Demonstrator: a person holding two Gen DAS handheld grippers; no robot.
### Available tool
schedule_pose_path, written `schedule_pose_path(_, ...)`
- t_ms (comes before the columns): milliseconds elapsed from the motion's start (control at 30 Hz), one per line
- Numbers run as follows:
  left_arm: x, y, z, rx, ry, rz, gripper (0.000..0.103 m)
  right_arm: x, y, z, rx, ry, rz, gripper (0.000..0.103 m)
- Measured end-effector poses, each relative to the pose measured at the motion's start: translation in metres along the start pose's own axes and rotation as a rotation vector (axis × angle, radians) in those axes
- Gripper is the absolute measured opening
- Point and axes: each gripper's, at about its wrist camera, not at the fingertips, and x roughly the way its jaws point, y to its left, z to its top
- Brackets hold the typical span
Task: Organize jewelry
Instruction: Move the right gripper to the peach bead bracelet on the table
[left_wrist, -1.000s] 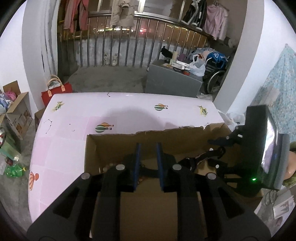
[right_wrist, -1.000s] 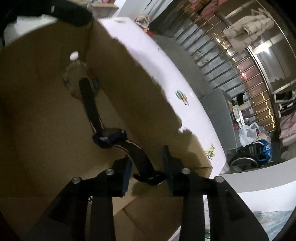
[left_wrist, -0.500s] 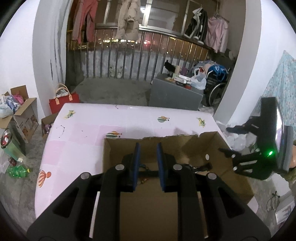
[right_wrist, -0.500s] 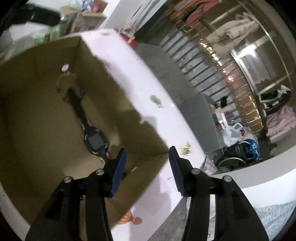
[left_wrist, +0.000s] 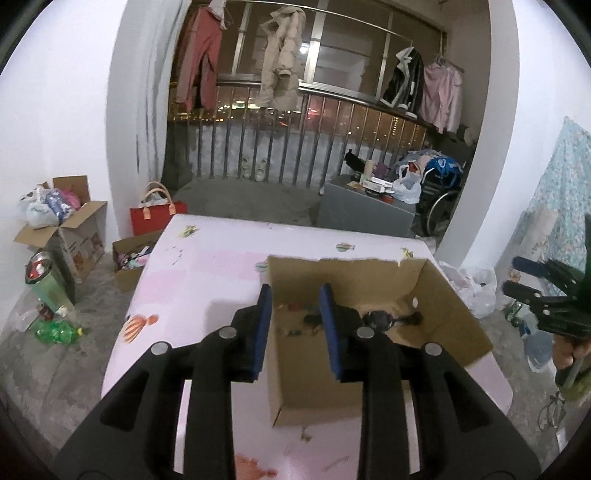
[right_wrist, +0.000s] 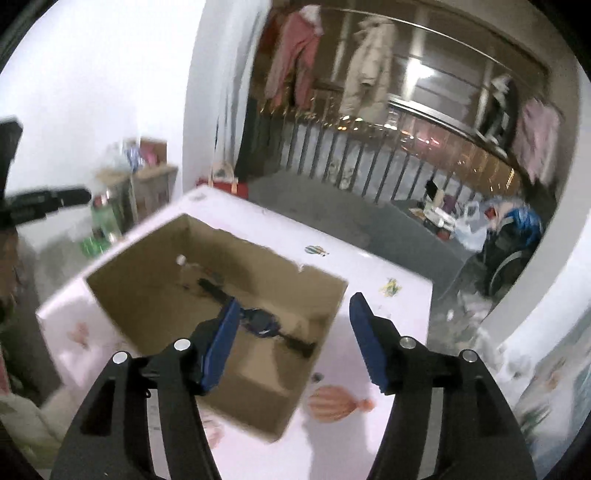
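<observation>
Both the left claw (left_wrist: 296, 301) and right claw (right_wrist: 291, 314) are opening, empty.

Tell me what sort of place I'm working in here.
Most likely a lived-in home, in a room that opens onto a railed balcony: clothes hang there to dry, and a cardboard box sits on a pink table.

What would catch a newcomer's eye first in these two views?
The open cardboard box on the pink table, with a dark wristwatch lying on its floor. Next, the blue-padded left hand-held gripper and right hand-held gripper above it, both opening with nothing between them.
</observation>
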Motion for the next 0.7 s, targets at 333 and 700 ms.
schedule_pose_path(333, -0.034, -0.002, -0.074, 0.023, 0.059, -0.051, 0.029, -0.024, 0.017, -0.087, 0.265, -0.023, 0.076, 0.060)
schedule_pose_path(700, 0.001, -0.030, -0.151, 0.112, 0.207, -0.139, 0.029, 0.005, 0.046, -0.137, 0.283, 0.044, 0.146, 0.055)
